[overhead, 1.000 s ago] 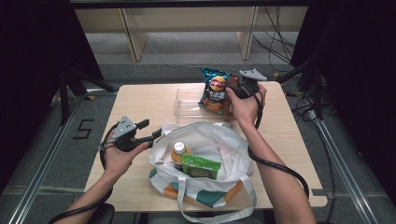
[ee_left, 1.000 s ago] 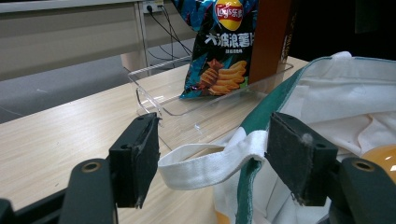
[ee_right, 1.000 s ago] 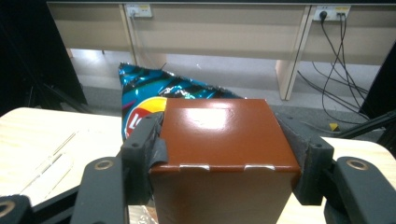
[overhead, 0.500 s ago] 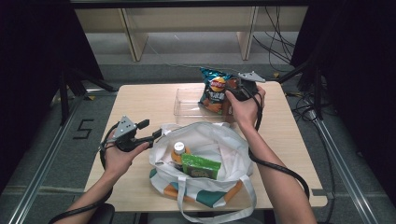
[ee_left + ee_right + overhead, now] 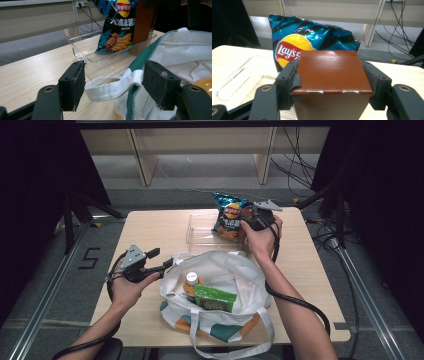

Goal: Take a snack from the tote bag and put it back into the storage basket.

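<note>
From the high view I see my right hand-held gripper (image 5: pixel 248 226) at the far side of the table (image 5: pixel 150 227), clamped on a brown carton (image 5: pixel 244 234) that stands in the clear tray (image 5: pixel 200 231) just beside the chip bag (image 5: pixel 228 216); my worry here is that the carton leans on the bag, so letting go carelessly could tip either one over the tray's low wall. My left hand-held gripper (image 5: pixel 162 262) sits at the rim of the white tote bag (image 5: pixel 235 280), which holds a bottle (image 5: pixel 190 281) and a green pack (image 5: pixel 215 298). In the left gripper view the jaws stand wide with the tote's strap (image 5: pixel 112 83) loose between them, nothing pinched, so the soft bag may sag or slide if I pull anything out. In the right gripper view the pads press both sides of the carton (image 5: pixel 331 72) near its top; that glossy face could slip, and squeezing harder could dent it
</note>
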A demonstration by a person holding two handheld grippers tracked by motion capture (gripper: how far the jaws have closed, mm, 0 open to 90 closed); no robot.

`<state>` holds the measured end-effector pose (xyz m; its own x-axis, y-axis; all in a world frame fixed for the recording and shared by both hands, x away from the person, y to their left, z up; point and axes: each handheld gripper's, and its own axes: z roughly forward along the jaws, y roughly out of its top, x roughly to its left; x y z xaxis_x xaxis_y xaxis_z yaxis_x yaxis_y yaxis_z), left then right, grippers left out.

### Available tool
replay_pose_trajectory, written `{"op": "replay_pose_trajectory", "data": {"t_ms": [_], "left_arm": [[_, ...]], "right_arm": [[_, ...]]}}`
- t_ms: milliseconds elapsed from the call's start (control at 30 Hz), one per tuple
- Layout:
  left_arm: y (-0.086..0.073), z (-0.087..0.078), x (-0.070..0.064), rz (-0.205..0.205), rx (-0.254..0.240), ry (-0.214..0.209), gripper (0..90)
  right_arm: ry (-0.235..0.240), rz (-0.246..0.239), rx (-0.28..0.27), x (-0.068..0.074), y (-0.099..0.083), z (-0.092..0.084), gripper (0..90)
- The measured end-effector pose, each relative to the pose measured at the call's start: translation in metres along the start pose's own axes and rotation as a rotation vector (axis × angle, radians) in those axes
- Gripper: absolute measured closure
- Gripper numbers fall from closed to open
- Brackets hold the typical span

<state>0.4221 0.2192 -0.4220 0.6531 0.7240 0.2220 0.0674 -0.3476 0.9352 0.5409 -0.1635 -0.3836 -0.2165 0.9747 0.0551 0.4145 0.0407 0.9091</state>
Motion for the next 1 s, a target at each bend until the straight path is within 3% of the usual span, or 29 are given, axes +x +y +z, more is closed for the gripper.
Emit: {"op": "replay_pose_trajectory", "data": {"t_ms": [367,433,467,633,700,867,933,1000], "left_arm": [[0.0,0.0,-0.001,0.0,0.001,-0.001,33.7],[0.0,0.001,-0.001,0.0,0.002,-0.001,33.8],[-0.001,0.002,0.0,-0.002,-0.013,-0.005,33.7],[0.0,0.0,0.0,0.001,0.002,-0.001,33.7],[0.0,0.0,0.0,0.002,0.002,-0.001,33.7],[-0.001,0.001,-0.001,0.002,0.005,0.0,33.8],[0.0,0.0,-0.001,0.002,0.004,-0.001,33.8],[-0.001,0.0,-0.001,0.002,0.005,-0.001,33.8]], "right_arm": [[0.058,-0.009,-0.01,-0.004,0.006,-0.008,25.1],[0.075,-0.032,-0.015,-0.005,0.007,-0.011,24.8],[0.077,-0.013,-0.013,-0.003,0.007,-0.013,24.6],[0.106,-0.036,-0.026,-0.009,0.01,-0.023,24.3],[0.127,-0.011,-0.017,-0.009,0.011,-0.029,24.5],[0.144,-0.016,-0.024,-0.012,0.011,-0.041,25.0],[0.145,0.008,-0.024,-0.013,0.012,-0.047,25.2],[0.147,-0.007,-0.029,-0.015,0.011,-0.05,25.4]]}}
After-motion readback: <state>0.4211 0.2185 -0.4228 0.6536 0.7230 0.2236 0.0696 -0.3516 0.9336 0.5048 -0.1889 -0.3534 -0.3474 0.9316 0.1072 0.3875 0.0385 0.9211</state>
